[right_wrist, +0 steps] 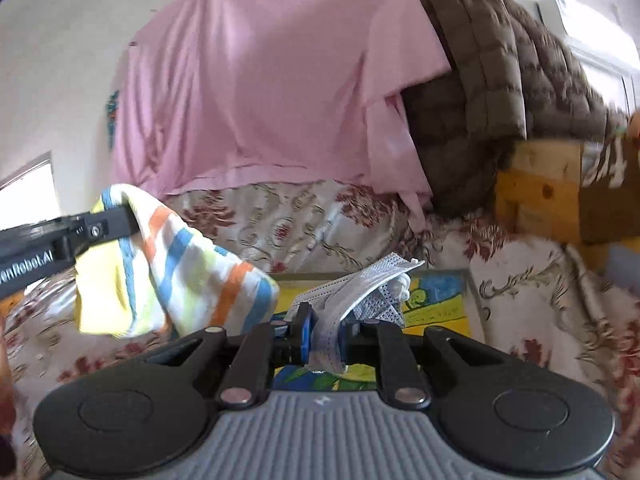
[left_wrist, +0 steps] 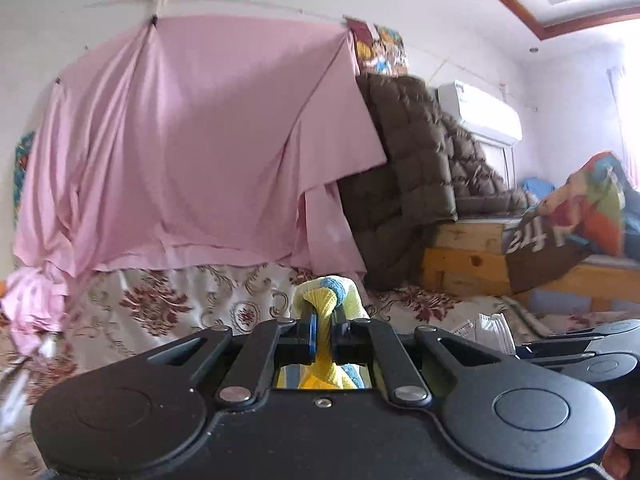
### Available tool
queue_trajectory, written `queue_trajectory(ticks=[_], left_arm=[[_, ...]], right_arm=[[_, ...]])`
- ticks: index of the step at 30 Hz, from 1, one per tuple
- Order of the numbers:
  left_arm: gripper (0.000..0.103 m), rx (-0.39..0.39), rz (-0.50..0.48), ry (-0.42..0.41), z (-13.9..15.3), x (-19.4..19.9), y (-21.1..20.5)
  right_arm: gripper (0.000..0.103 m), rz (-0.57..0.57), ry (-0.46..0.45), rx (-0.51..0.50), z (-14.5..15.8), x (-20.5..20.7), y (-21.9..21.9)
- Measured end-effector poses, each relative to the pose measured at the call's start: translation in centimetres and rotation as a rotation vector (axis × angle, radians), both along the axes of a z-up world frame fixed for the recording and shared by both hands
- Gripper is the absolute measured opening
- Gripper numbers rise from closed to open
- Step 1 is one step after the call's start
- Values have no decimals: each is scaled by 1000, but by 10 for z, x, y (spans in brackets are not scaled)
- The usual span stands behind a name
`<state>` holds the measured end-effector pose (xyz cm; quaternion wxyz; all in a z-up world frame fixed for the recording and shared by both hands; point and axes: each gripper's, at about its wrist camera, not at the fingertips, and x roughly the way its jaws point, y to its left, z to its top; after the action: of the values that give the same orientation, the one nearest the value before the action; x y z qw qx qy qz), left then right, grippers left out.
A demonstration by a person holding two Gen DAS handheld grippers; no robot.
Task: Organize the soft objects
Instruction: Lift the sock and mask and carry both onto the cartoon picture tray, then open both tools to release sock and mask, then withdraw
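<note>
My left gripper [left_wrist: 325, 322] is shut on a striped towel [left_wrist: 324, 298], yellow, white, blue and orange. In the right wrist view the same towel [right_wrist: 180, 280] hangs from the left gripper [right_wrist: 126, 216] above the floral bedspread. My right gripper [right_wrist: 325, 330] is shut on a white face mask [right_wrist: 352, 292] and holds it above a colourful picture box [right_wrist: 436, 304]. Part of the mask [left_wrist: 494, 330] shows in the left wrist view beside the right gripper's body [left_wrist: 592, 344].
A pink sheet [left_wrist: 192, 140] hangs over the back. A brown quilted coat [left_wrist: 416, 160] drapes over a wooden bench [left_wrist: 464, 256] at the right. A colourful blanket [left_wrist: 580, 208] lies on the bench. The floral bedspread [right_wrist: 540, 312] covers the surface.
</note>
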<state>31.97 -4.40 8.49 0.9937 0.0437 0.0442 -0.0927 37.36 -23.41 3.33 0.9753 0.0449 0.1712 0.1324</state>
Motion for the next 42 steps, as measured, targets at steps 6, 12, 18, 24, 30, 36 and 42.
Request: queue_trajectory(ticks=[6,12,18,24,30,36,42], left_arm=[[6,27,-15,43,-36,80,-14],[6,2,-10,190,-72,126,-24],[6,6,0,445,-101,157,-22],[18,-40,14,589,-116,163,-11],[48,-84,10,571,-102,142,-5],[73,-143,21,465,-67,103,0],[86,-200,45,341,-30,46,10]], right_arm=[[15,-27,77,37,-31,53,-14],[16,-38,177,31,-52,84,-15],[28,-47,297,48,-61,99,-23],[49,-66,337,42,-63,97,-29],[73,-87,308,40,-47,76,-37],[91,-84,171,67,-8,32,-44],[103,-91,0,81,28,-32,-45]])
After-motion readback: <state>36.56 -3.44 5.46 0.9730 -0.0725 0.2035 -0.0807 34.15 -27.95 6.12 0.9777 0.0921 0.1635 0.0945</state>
